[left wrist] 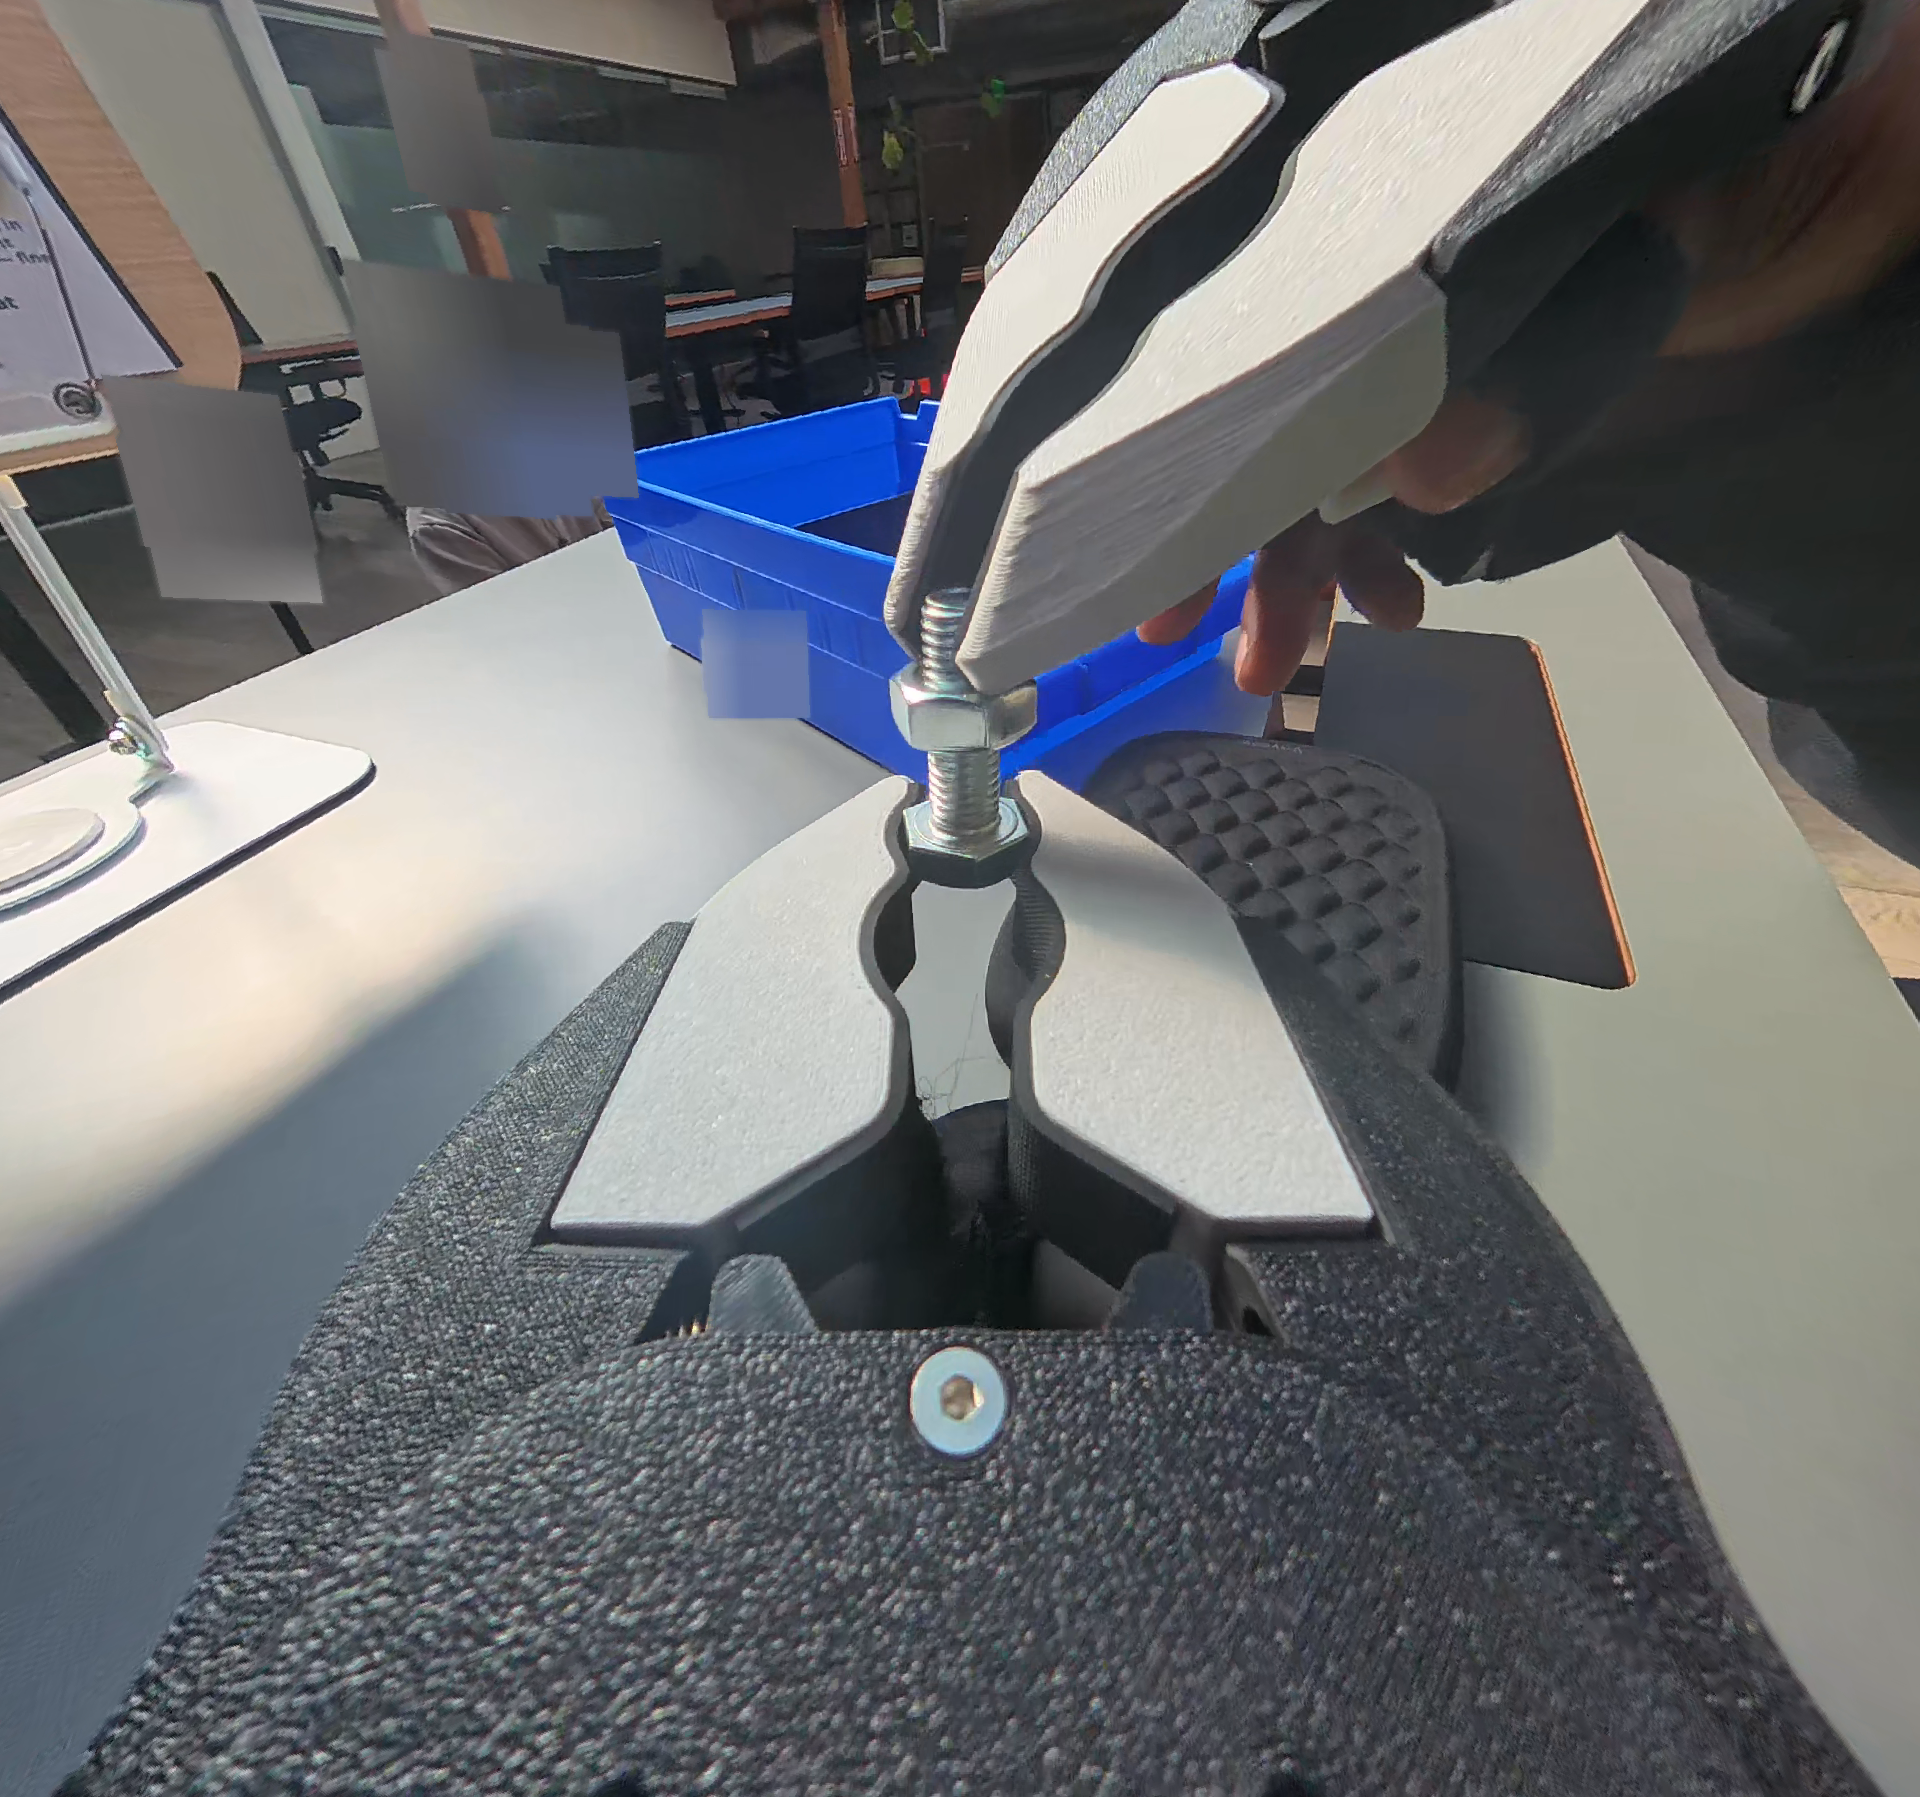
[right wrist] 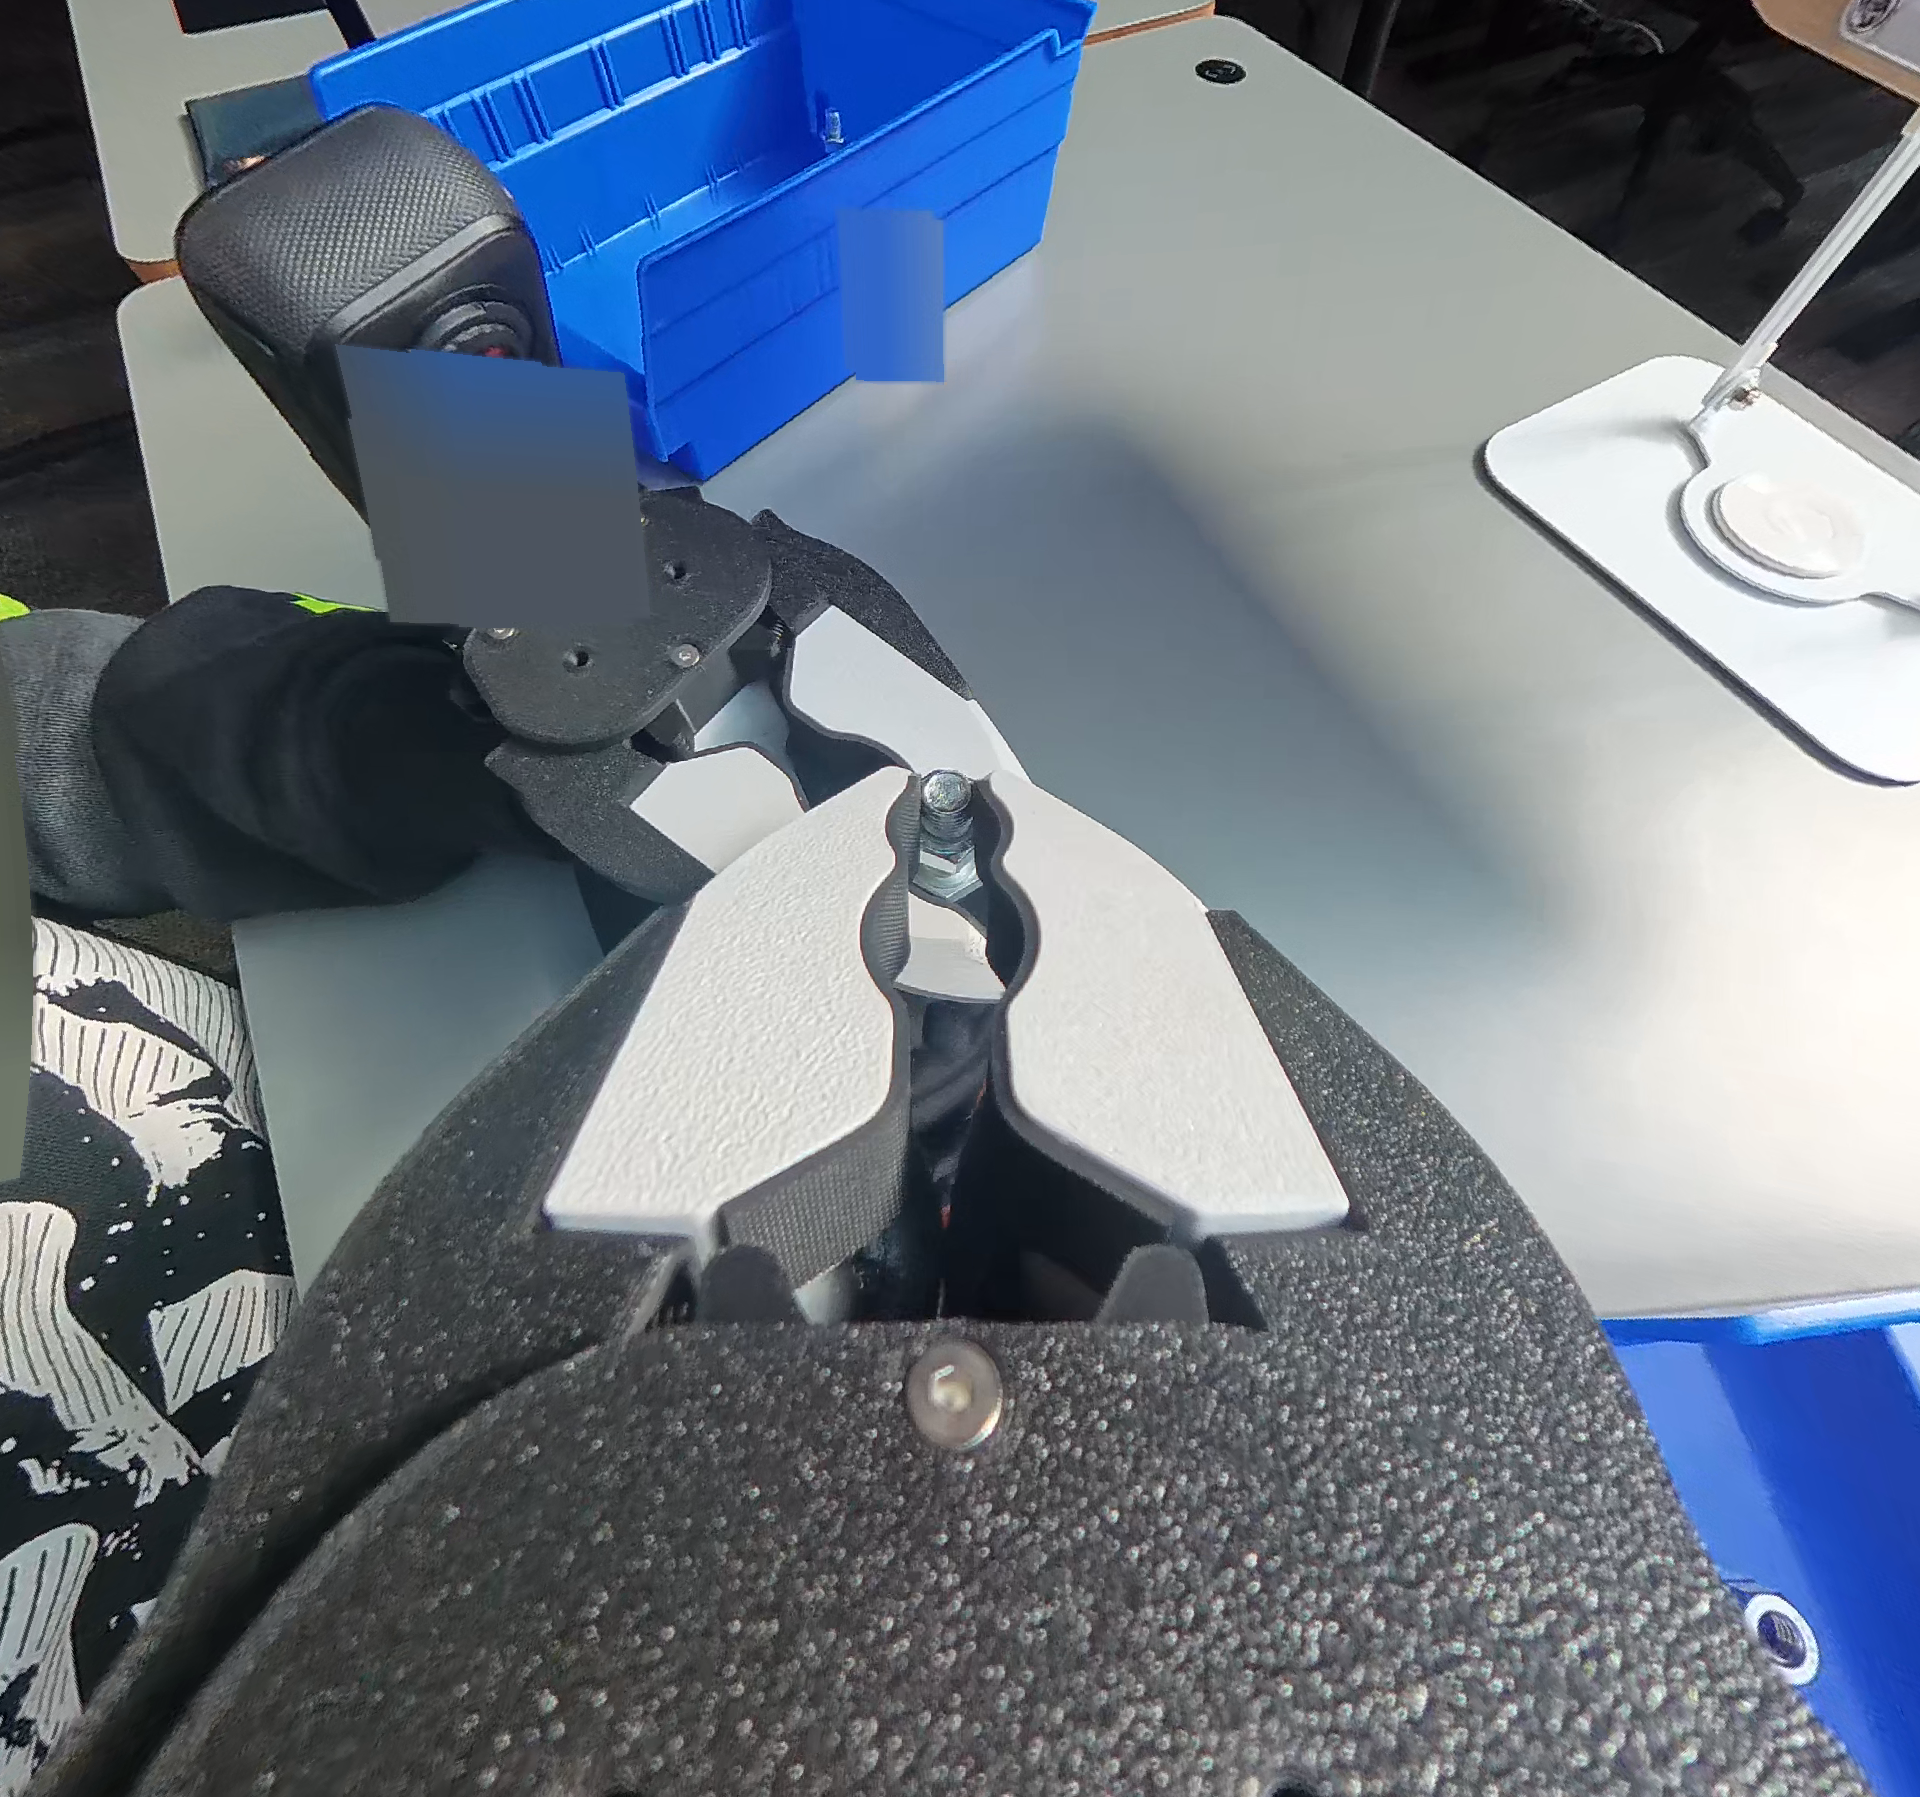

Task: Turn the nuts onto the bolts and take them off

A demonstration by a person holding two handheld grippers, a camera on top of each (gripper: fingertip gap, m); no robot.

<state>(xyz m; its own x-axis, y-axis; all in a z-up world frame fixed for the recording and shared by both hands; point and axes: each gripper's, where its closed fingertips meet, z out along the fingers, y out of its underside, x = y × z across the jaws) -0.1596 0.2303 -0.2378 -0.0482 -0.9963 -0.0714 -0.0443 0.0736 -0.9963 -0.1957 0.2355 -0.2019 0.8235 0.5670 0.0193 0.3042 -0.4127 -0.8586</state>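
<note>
The pale grey laminate bench (left wrist: 436,812) fills both views, its near edge cut off by your tool bodies. On it, behind the work, sits an open blue plastic bin (right wrist: 727,137); one small object lies inside it, too small to identify. To one side rests a flat white metal stand base (right wrist: 1662,542), its slim pole running out of frame.

Your left tool (left wrist: 961,838) is pinched on the hex head at the bottom of an upright, silver threaded steel bolt (left wrist: 961,791), held above the bench; the head is mostly buried between the grey fingers. Your right tool (left wrist: 940,635) comes down from above, tips pressed around the bolt's upper threads, just over a silver hex nut (left wrist: 961,713) sitting partway down the shaft. Whether those tips touch the nut cannot be told.

In the right wrist view, your right tool (right wrist: 951,807) hides most of the bolt (right wrist: 945,793); only its end and the nut (right wrist: 943,869) show through the gap.
</note>
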